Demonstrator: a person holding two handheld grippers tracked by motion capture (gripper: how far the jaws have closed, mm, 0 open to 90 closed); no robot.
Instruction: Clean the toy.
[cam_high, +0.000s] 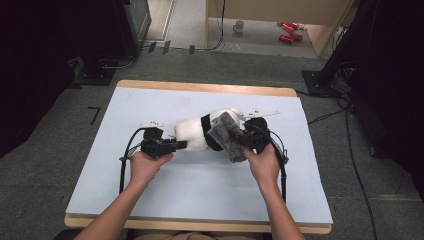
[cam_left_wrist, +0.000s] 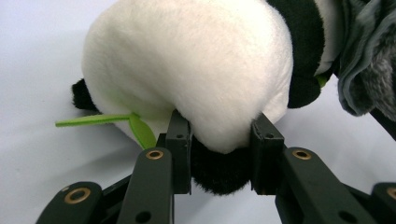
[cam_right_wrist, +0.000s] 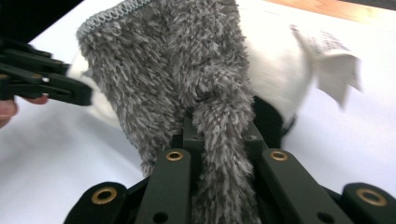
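I see the panda (cam_high: 196, 134) lying on its side at the middle of the table (cam_high: 100, 170). My left gripper (cam_left_wrist: 219, 154) is clamped on the panda's lower end: both jaws press into white and black plush. A green leaf (cam_left_wrist: 100, 120) sticks out beside that grip. My right gripper (cam_right_wrist: 219, 140) is closed on a bunched fold of the grey cloth (cam_right_wrist: 177, 70), which drapes against the panda's other end. A white tag (cam_right_wrist: 334, 58) hangs off the panda there.

The grey cloth (cam_high: 230, 136) hides the panda's (cam_high: 197, 132) head; its tag (cam_right_wrist: 334, 58) print is blurred.
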